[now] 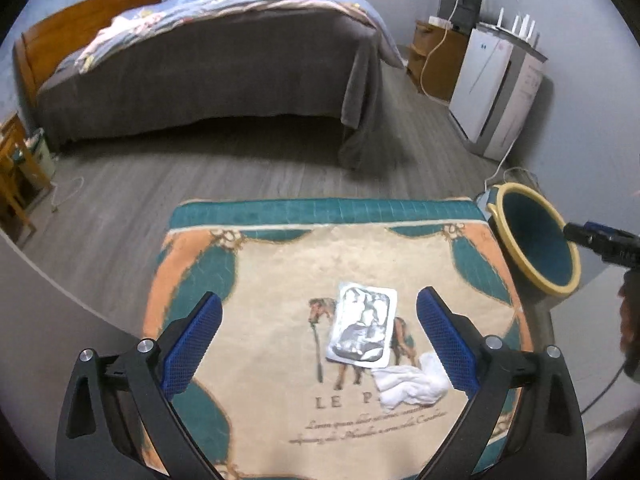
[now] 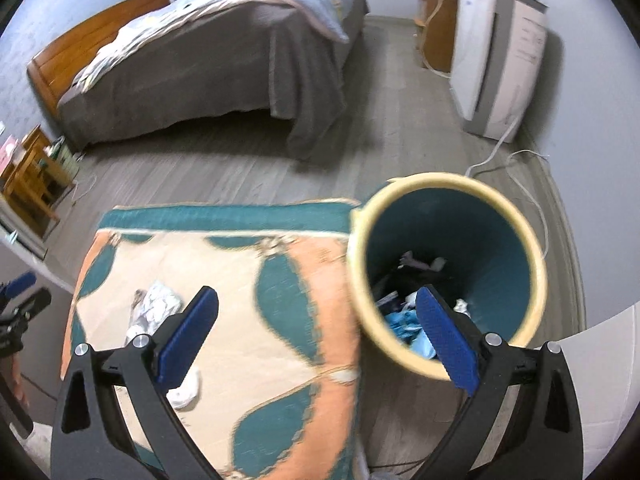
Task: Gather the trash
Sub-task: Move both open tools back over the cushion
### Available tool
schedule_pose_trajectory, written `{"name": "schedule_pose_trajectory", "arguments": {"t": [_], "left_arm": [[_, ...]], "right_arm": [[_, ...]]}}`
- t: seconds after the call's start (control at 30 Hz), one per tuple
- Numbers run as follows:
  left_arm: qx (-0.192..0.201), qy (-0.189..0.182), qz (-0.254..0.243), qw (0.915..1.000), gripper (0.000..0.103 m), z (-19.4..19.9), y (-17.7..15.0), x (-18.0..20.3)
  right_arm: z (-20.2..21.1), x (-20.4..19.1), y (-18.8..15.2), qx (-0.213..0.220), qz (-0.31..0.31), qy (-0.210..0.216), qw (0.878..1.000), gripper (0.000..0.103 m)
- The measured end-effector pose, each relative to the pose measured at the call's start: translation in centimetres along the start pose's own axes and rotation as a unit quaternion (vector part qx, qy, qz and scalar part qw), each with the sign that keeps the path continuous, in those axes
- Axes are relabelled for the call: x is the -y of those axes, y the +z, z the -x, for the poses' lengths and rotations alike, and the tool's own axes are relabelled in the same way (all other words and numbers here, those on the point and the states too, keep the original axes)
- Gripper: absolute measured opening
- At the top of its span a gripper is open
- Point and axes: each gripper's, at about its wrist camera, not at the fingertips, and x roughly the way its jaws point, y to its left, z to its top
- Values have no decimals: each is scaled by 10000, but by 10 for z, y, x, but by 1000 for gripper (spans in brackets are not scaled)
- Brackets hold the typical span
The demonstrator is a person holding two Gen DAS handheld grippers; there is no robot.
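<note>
Right, both grippers spread wide, nothing between the pads. Left gripper (image 1: 319,334) hangs over the middle of the rug (image 1: 280,264); right gripper (image 2: 318,336) straddles the rug's right edge and the bin (image 2: 516,216).

Rug edges: far edge is a teal band, bare wood floor (image 1: 240,168) beyond it up to the bed (image 1: 200,80). Open floor on the left side too, with a wooden side table (image 1: 16,176) at the far left. Right side is tighter: bin just off the rug's far right corner, then a white appliance (image 1: 496,92) against the wall with a cable (image 1: 502,164) trailing on the floor behind the bin.

Trash on the rug: a silver blister pack (image 1: 362,330) lying flat near the centre, and a crumpled white tissue (image 1: 412,384) just beside its near right corner (touching or not, can't tell).

The bin has a yellow rim and teal inside, and stands mouth up. It already holds a layer of mixed scraps at the bottom: blue wrapper (image 2: 404,328), some white and dark bits, too blurred to name.
</note>
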Motion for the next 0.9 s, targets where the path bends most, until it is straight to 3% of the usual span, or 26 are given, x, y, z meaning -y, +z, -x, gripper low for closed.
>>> {"name": "schedule_pose_trajectory", "arguments": {"t": [0.23,0.43,0.67,0.9], "left_arm": [[11,-127,139,9998,97,1,-1,-17],[24,-86,-100,9999,97,1,-2,-19],[-40,-55,-252,9997,97,3,-5,-26],[-79,63,-378,9992,97,1,-7,-36]], "right_arm": [[-11,-56,-29,-419,320,17,9986,97],[-30,-97,-59,-618,715,-205,9953,97],[-73,-134,-92,-1106,890,59,9898,96],[-105,-159,-113,-1709,1288,219,9766,74]]}}
